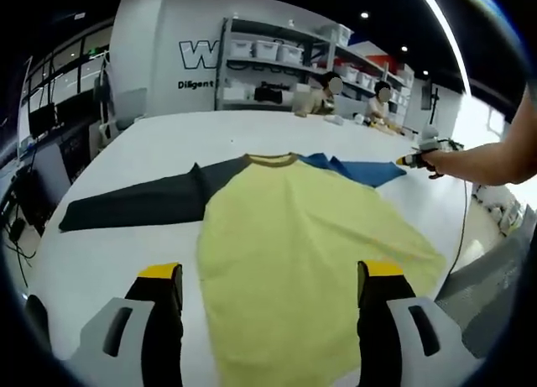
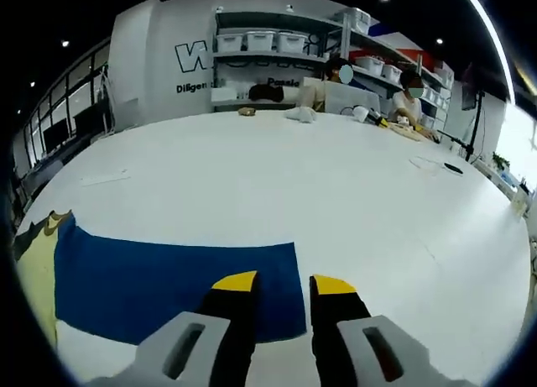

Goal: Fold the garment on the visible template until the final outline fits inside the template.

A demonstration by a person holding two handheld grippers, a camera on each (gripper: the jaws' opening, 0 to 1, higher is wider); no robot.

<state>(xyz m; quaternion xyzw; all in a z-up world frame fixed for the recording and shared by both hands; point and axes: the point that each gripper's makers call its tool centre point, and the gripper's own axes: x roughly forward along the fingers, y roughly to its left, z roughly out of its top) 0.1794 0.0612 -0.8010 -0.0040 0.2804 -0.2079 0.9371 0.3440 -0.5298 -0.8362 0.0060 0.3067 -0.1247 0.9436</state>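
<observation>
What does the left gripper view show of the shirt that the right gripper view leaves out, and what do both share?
Left gripper view: the yellow shirt body spread flat, its dark sleeve stretched out, and the right gripper at the blue sleeve's end, held by a person's hand.

Right gripper view: the blue sleeve close up, lying flat, with the right gripper over its cuff end.

Both: the white table, the shelving and seated people behind.

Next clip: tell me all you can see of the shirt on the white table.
The shirt is a raglan tee of soft knit: yellow body, olive-yellow collar, one dark sleeve stretched straight out, one blue sleeve likewise. It lies flat, spread open and unfolded on the white table, with light wrinkles. The right tongs sit over the blue cuff, slightly parted; whether they pinch it cannot be told.
</observation>
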